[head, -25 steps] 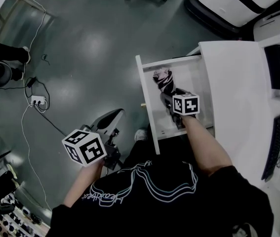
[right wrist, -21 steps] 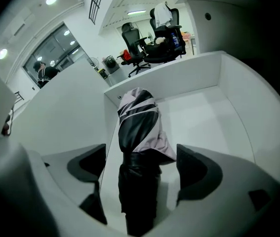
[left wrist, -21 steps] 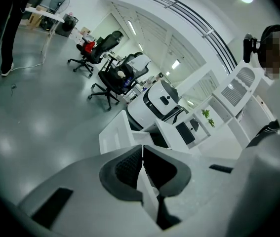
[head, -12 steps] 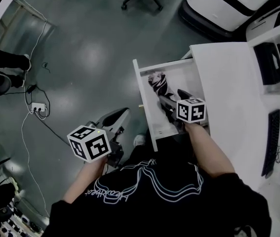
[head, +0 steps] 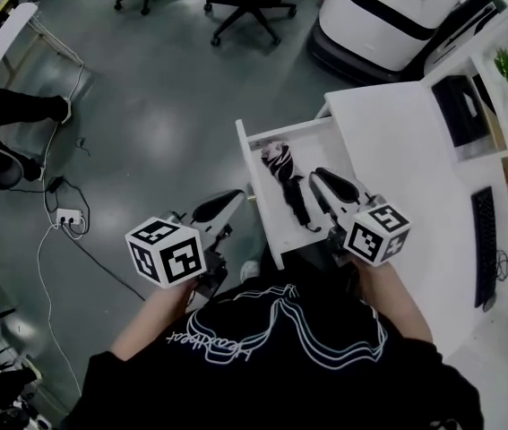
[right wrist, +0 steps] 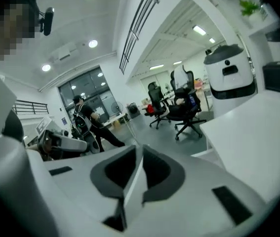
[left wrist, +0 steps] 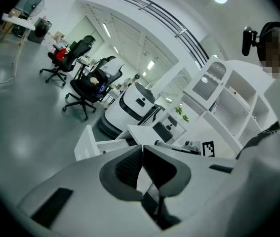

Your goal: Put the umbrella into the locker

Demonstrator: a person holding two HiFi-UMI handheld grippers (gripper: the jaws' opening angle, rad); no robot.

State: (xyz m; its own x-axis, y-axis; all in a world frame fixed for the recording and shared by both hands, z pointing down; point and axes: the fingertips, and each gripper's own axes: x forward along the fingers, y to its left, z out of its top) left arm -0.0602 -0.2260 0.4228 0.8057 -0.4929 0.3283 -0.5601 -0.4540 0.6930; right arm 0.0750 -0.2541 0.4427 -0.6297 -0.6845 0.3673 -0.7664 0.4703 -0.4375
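The black-and-white folded umbrella (head: pixel 282 176) lies lengthwise inside the open white drawer (head: pixel 255 206) of the locker unit. My right gripper (head: pixel 320 177) hovers above the drawer's right side, clear of the umbrella. Its jaws have just been closing, and they now meet at the tips (right wrist: pixel 140 150) with nothing between them. My left gripper (head: pixel 233 199) hangs left of the drawer front, over the floor. It is shut and empty (left wrist: pixel 141 150). The drawer front (left wrist: pixel 87 145) shows beyond it in the left gripper view.
A white desk top (head: pixel 397 141) with a keyboard (head: pixel 486 240) runs right of the drawer. Office chairs (head: pixel 236 3) and a white machine (head: pixel 388 12) stand farther off. On the floor to the left are a power strip (head: pixel 67 218) with cables and a person's legs (head: pixel 7 119).
The right gripper let go of the umbrella, rose out of the drawer and shut. The umbrella stays lying in the drawer. The left gripper rose a little.
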